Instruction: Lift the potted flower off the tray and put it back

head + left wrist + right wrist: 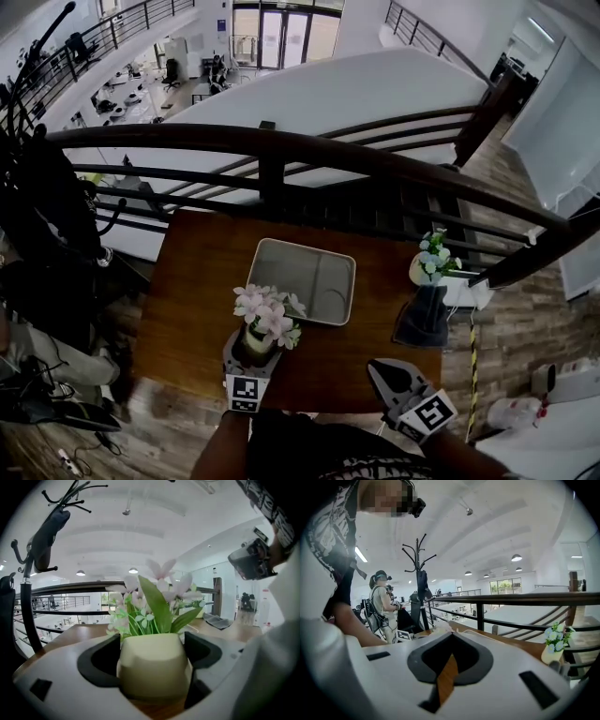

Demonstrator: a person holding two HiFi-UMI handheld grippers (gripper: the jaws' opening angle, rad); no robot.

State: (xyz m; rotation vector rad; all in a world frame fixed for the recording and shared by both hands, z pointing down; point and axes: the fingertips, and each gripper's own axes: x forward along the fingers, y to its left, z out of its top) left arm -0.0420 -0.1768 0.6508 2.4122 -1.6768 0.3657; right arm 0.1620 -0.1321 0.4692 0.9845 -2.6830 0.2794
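Left gripper [249, 349], fingers pinching the potted flower [267, 319] by its cream pot, beside the tray [309, 277] on the bench [202, 272]; right gripper [382, 372], fingers pressed together.

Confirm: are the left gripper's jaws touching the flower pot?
Touching. The left gripper view shows the cream flower pot wedged between both jaws of the left gripper, with no gap on either side.

The tray [302, 279] at frame centre lies open from above. Just below-left of it, the potted flower [267, 314] fills the left tool [251, 349]. A blue-flowered vase [427, 305] blocks the surface's [202, 272] right edge; the railing [272, 150] bars the far side.
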